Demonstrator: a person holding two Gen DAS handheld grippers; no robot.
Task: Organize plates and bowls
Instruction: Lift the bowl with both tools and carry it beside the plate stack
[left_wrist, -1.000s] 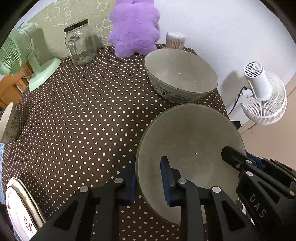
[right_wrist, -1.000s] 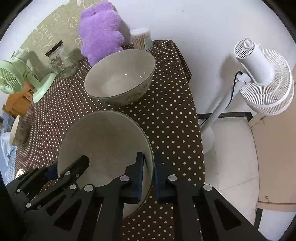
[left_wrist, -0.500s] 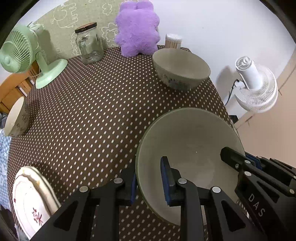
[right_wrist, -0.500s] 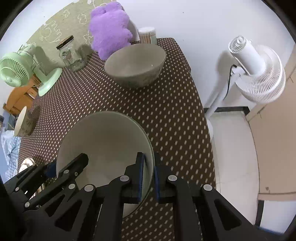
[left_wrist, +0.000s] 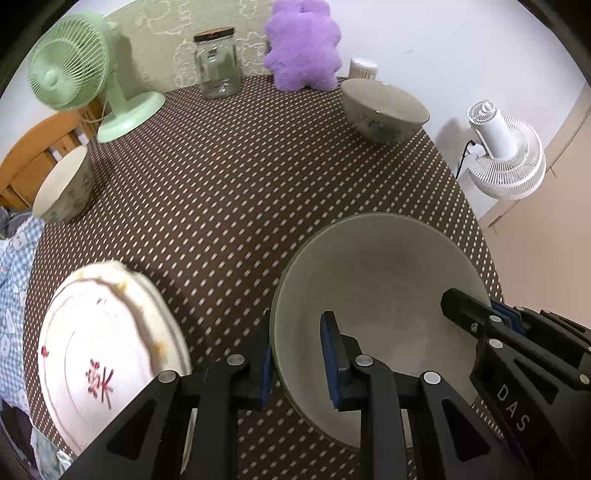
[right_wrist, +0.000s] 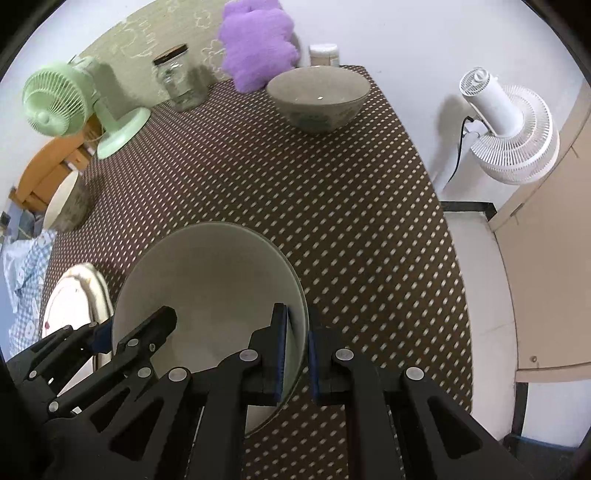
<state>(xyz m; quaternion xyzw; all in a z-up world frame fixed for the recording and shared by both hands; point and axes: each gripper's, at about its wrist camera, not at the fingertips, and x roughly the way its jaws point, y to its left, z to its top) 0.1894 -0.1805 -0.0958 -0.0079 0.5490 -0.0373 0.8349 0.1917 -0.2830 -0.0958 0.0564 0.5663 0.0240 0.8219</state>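
"DAS" lettering on right gripper (left_wrist: 476, 317), gripping bowl (left_wrist: 384, 280) rim

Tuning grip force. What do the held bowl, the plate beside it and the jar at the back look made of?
Held bowl: likely glazed ceramic, smooth grey-green interior, thin hard rim, soft sheen.
Plate: probably glazed ceramic or porcelain, glossy white with red print and scalloped edge; blurred, so melamine is possible.
Jar: clear glass, see-through walls with highlights; dark lid, material unclear.
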